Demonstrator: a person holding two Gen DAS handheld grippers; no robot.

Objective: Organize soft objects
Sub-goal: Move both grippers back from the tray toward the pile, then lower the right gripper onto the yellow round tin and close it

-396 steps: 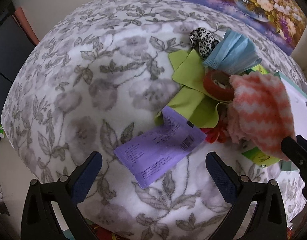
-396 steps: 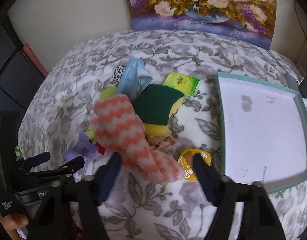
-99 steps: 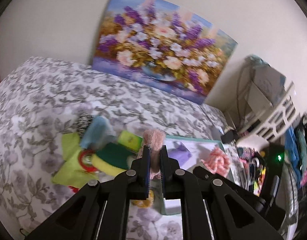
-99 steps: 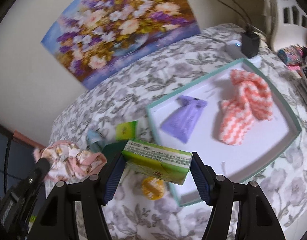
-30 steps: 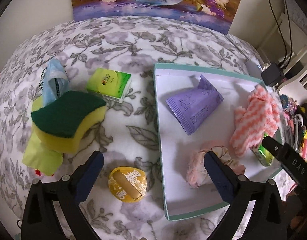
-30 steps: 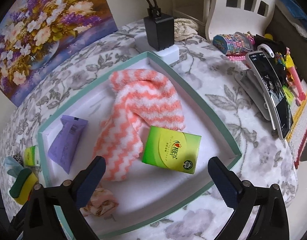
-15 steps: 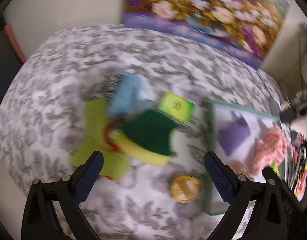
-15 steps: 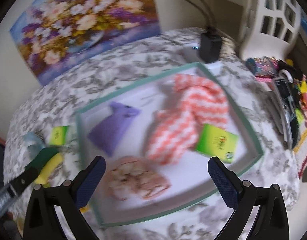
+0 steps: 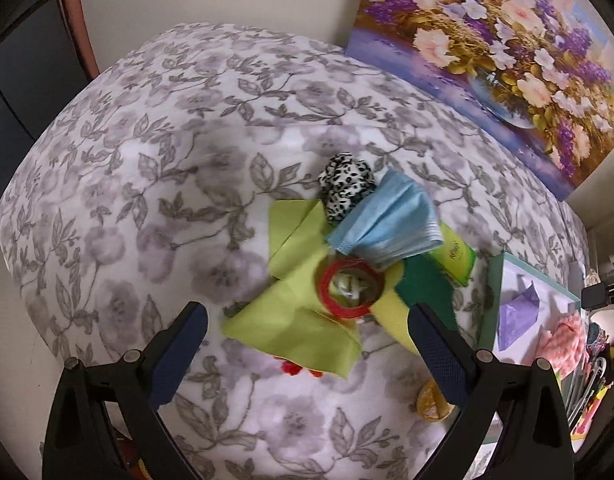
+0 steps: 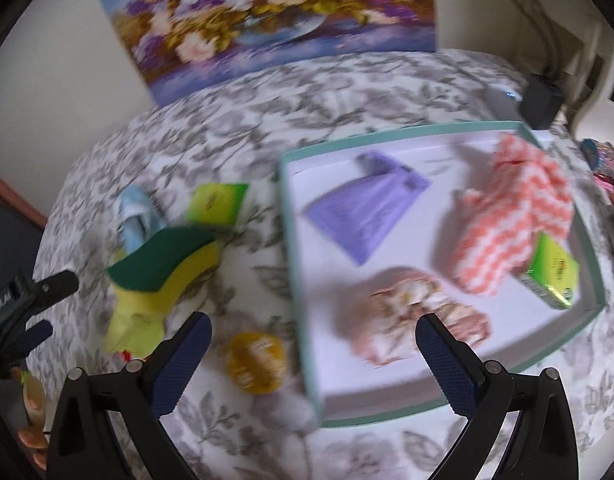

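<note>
Left wrist view: my left gripper [image 9: 303, 354], jaws apart and empty, faces the lime cloth [image 9: 295, 300]; right gripper [image 10: 315, 356], also spread, sits farther off.

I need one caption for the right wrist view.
Open right gripper above teal-rimmed white tray holding pink zigzag cloth.

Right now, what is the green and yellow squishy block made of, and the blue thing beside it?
The green and yellow block looks like a foam sponge with a rough, matte green scrub layer on top. The blue thing looks like a thin pleated fabric face mask, probably non-woven, judging by its fine folds.
</note>
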